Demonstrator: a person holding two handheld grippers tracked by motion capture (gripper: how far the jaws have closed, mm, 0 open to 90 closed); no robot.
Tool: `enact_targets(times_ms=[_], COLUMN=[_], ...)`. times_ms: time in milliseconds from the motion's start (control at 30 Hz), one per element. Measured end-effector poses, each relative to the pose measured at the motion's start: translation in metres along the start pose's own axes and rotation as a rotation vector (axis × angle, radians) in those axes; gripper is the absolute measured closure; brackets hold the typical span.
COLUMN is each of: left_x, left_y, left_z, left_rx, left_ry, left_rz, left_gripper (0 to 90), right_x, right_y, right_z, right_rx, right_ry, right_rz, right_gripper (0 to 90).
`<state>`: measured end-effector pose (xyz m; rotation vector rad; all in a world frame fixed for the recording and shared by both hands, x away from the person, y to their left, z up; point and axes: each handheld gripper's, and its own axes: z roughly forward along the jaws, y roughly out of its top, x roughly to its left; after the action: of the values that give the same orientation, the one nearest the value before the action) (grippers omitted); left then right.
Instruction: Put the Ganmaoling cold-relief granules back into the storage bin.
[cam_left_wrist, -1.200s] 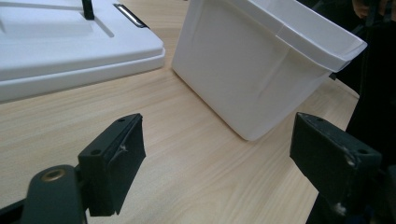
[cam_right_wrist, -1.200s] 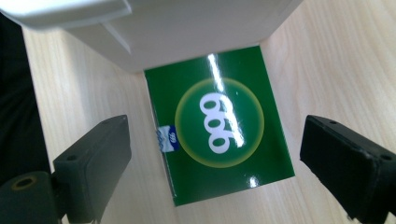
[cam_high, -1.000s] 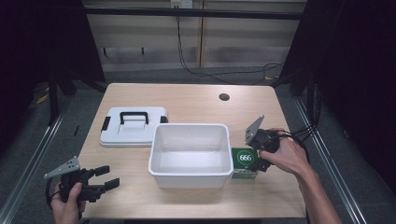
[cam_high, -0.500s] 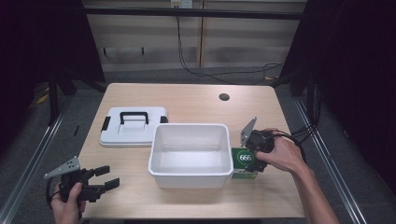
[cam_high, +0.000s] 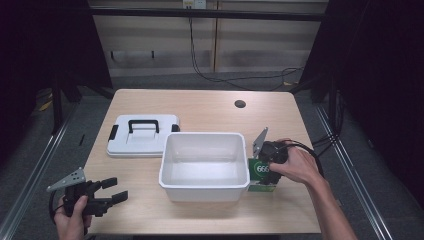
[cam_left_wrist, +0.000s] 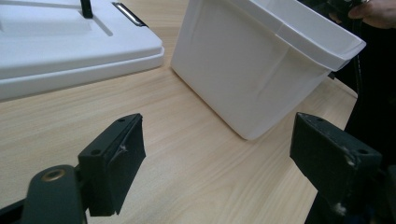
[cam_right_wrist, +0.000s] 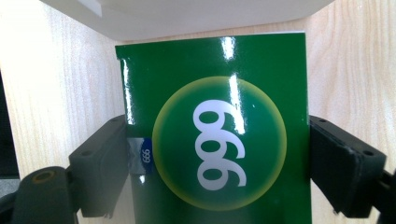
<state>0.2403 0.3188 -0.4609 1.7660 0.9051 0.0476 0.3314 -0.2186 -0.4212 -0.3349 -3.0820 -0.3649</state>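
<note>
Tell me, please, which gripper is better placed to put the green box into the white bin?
The right gripper: its fingers flank the green box beside the white bin. The left gripper sits open, away.

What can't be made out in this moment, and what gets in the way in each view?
- Right gripper, high view: the hand covers it, so its grip on the green box is unclear there.
- Green box, right gripper view: its lower part is cut off by the bottom edge; whether the jaws press its sides or just flank them cannot be told.
- White bin, left gripper view: its inside is hidden by its own wall.
</note>
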Motion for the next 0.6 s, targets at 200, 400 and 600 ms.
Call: enact_targets(times_ms=[200, 400, 600], left_x=[0.0000, 0.0000, 0.0000], left_y=[0.0000, 0.0001, 0.0001], left_z=[-0.0001, -0.0002, -0.0003], left_rx=[0.000, 0.000, 0.000], left_ry=[0.000, -0.001, -0.002], left_rz=[0.000, 0.001, 0.001], left_gripper=[17.9, 17.9, 17.9], right_x=[0.0002, 0.0003, 0.0004], right_y=[-0.0016, -0.0027, -0.0043], right_z=[-0.0015, -0.0038, -0.0094], right_rx=[0.003, 0.012, 0.010], right_ry=[0.005, 0.012, 0.012], right_rz=[0.021, 0.034, 0.043], right_gripper=[15.1, 15.3, 15.3])
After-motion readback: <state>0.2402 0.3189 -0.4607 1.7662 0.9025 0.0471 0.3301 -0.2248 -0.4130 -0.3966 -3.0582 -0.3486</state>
